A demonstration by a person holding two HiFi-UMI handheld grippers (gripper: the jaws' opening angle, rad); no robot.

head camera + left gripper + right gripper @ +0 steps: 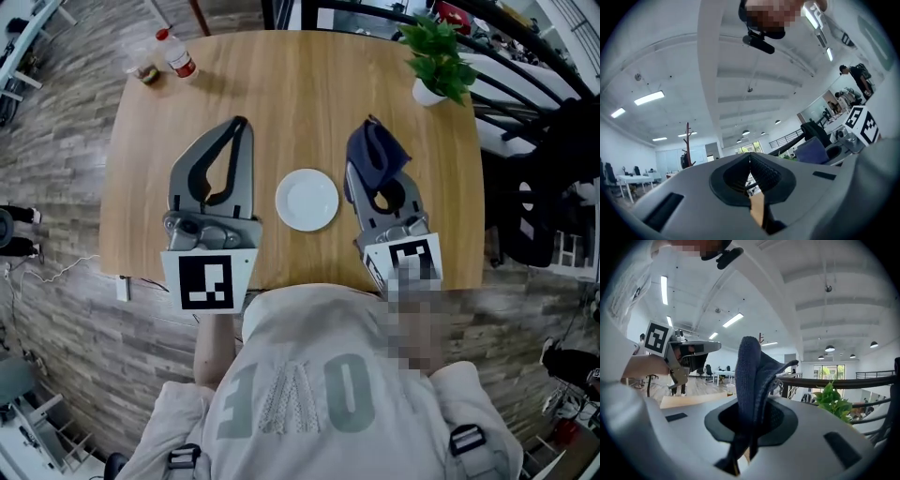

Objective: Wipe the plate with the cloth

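Head view, looking steeply down: the white plate (307,199) lies bare on the wooden table (300,84), close to its near edge. Left of the plate hangs the left gripper (240,125), pointing away from the person, apart from the plate and touching nothing. Right of the plate is the right gripper (371,139), also pointing away, with the dark blue cloth (377,155) bunched over its tips; the cloth is clear of the plate's rim.

In the left gripper view the jaws meet tip to tip with nothing between them. In the right gripper view the jaws are clamped on the cloth, whose folds stand up out of the grip and also trail down below it.

Beyond the plate to the right, a potted plant (437,56) stands at the far corner. Beyond the plate to the left stands a small bottle (175,54) with a red label, and just beside it a smaller thing, perhaps a jar (145,72), too small to tell.
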